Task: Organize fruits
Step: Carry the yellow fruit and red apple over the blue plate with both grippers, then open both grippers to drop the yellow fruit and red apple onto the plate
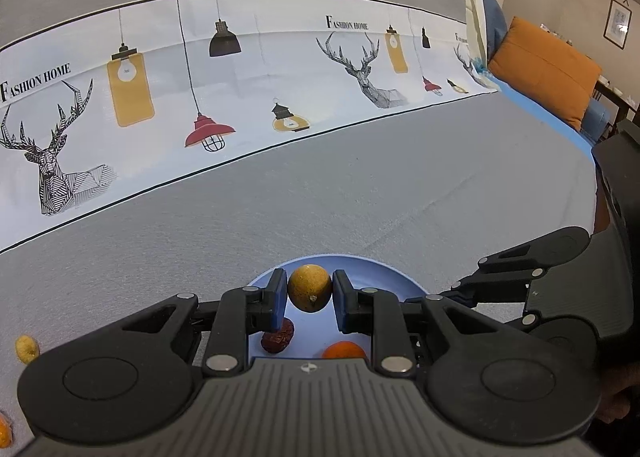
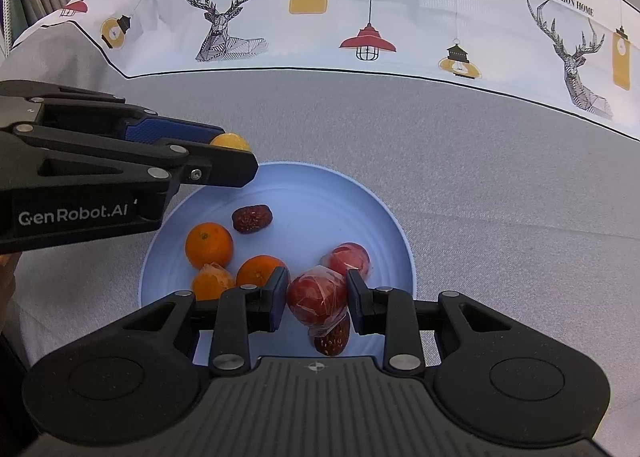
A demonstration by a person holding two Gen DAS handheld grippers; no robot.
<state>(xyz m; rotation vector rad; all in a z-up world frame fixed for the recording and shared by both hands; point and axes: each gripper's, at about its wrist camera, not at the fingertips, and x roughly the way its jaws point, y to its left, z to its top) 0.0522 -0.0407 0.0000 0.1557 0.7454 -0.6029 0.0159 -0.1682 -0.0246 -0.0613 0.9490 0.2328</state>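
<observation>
My left gripper (image 1: 310,295) is shut on a small yellow fruit (image 1: 309,288) and holds it above the far rim of the light blue plate (image 1: 384,275). From the right wrist view the left gripper (image 2: 236,161) reaches in from the left with the yellow fruit (image 2: 230,141) at its tip. My right gripper (image 2: 318,295) is shut on a plastic-wrapped red fruit (image 2: 317,295) over the plate (image 2: 320,197). On the plate lie two oranges (image 2: 209,245), a wrapped orange (image 2: 212,281), a red date (image 2: 252,219), another wrapped red fruit (image 2: 348,259) and a second date (image 2: 332,339).
A grey tablecloth (image 2: 480,185) with a white printed band (image 2: 340,9) covers the table. A small yellow fruit (image 1: 26,349) and an orange piece (image 1: 4,431) lie on the cloth at the left. An orange cushion (image 1: 544,71) sits beyond the table's right edge.
</observation>
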